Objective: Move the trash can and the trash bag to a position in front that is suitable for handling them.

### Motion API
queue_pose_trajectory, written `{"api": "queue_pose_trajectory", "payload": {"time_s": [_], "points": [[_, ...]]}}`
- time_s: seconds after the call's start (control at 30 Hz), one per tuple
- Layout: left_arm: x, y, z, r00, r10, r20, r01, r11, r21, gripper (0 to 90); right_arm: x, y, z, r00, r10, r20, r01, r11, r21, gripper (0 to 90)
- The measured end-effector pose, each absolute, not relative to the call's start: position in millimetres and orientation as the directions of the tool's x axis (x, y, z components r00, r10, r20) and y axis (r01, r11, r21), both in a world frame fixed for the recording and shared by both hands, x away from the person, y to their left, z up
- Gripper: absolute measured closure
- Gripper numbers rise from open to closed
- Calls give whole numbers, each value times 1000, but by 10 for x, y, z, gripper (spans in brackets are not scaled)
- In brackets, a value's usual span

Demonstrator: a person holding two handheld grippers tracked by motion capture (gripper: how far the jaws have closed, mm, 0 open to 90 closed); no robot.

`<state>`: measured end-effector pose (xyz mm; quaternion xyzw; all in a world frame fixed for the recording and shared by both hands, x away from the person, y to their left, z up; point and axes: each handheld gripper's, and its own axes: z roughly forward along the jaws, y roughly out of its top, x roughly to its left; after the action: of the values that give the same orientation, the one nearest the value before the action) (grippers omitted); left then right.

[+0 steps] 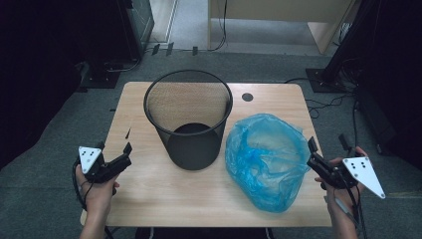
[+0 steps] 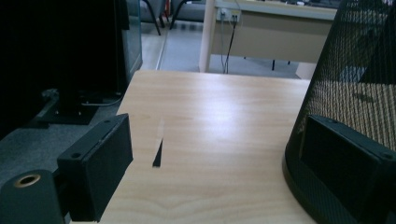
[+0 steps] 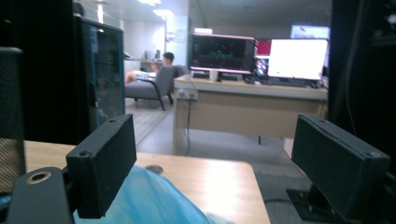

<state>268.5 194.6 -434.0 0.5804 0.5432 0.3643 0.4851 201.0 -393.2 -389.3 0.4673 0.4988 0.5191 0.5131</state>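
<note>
- I have the right gripper (image 1: 326, 149) at the table's right edge, jaws spread wide with nothing between them, as the right gripper view confirms.
- The left gripper (image 1: 115, 152) sits at the table's left edge, jaws likewise spread and empty; in the left gripper view bare tabletop lies between them.
- The blue plastic bag (image 1: 266, 159) lies crumpled on the wooden table (image 1: 164, 199), on the right half, just beside the black mesh bin (image 1: 188, 117) and possibly touching its lower wall; I cannot tell for certain.
- The bin stands upright near the table's middle, mouth open upward, with no liner in it.
- Governing relation: the bag lies directly left of my right gripper, very near its jaw tips, and the bin lies beyond the bag on the same line. The right hand is clearly the nearer to the bag; the left hand is the nearer to the bin, which appears close by its right-hand jaw in the left gripper view.
- The bag's long axis runs roughly front to back along the table, its near end close to the front edge.
- My judgement: the work in hand is lining the bin with the bag, and no grasp has begun.
- Count: one bag, one bin, one table, two grippers. One dark round hole (image 1: 247, 97) in the tabletop behind the bin.
</note>
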Motion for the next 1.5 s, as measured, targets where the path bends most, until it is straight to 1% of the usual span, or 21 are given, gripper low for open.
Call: {"api": "queue_pose_trajectory", "payload": {"time_s": [0.23,0.33,0.4,0.43,0.57,0.6,0.63,0.67,0.77,0.83,0.93,1.03,1.1,1.2,1.37,1.43,1.5], "points": [[2827,1828,-4221,157,981,-115,245,74,967,99,2239,-3659,-3732,-104,993,-56,-81,48,996,139],[2879,1781,-4172,166,980,-109,232,69,970,99,2347,-3533,-3681,-132,990,-53,-92,41,995,138],[2900,1769,-4158,167,980,-109,228,69,971,99,2390,-3478,-3657,-147,988,-56,-81,44,996,138],[2930,1755,-4140,169,979,-113,226,73,971,99,2468,-3362,-3621,-174,983,-67,-94,51,994,139],[3054,1707,-4071,173,978,-118,219,78,973,98,2611,-3166,-3539,-212,973,-87,-72,74,995,137],[3082,1696,-4054,172,978,-115,217,76,973,98,2653,-3108,-3502,-224,971,-83,-59,72,996,132],[3109,1686,-4041,172,979,-113,209,76,975,98,2691,-3053,-3480,-237,968,-78,-81,61,995,132],[3135,1679,-4023,171,979,-115,212,77,974,98,2732,-2996,-3445,-254,965,-63,-67,48,997,129],[3201,1665,-3968,168,978,-123,204,87,975,98,2848,-2814,-3404,-269,958,-99,-74,82,994,125],[3238,1657,-3935,165,978,-127,196,94,976,98,2923,-2715,-3402,-285,954,-90,-61,75,995,124],[3298,1629,-3911,159,978,-133,196,100,976,98,3022,-2589,-3440,-278,955,-99,-54,87,995,124],[3371,1580,-3928,159,977,-142,204,108,973,98,3114,-2512,-3512,-244,965,-93,-31,88,996,115],[3417,1542,-3954,157,977,-143,208,109,972,98,3177,-2507,-3558,-204,977,-66,-8,66,998,115],[3475,1496,-3997,159,976,-149,225,111,968,98,3276,-2502,-3630,-181,983,-37,33,44,999,113],[3515,1431,-4032,188,968,-164,239,117,964,98,3369,-2407,-3728,-228,973,-48,71,66,995,95],[3507,1398,-4035,212,964,-161,237,109,965,98,3381,-2360,-3755,-253,966,-55,76,76,994,80],[3502,1383,-4034,211,966,-147,230,97,968,101,3382,-2326,-3773,-268,962,-56,72,78,994,77]]}}
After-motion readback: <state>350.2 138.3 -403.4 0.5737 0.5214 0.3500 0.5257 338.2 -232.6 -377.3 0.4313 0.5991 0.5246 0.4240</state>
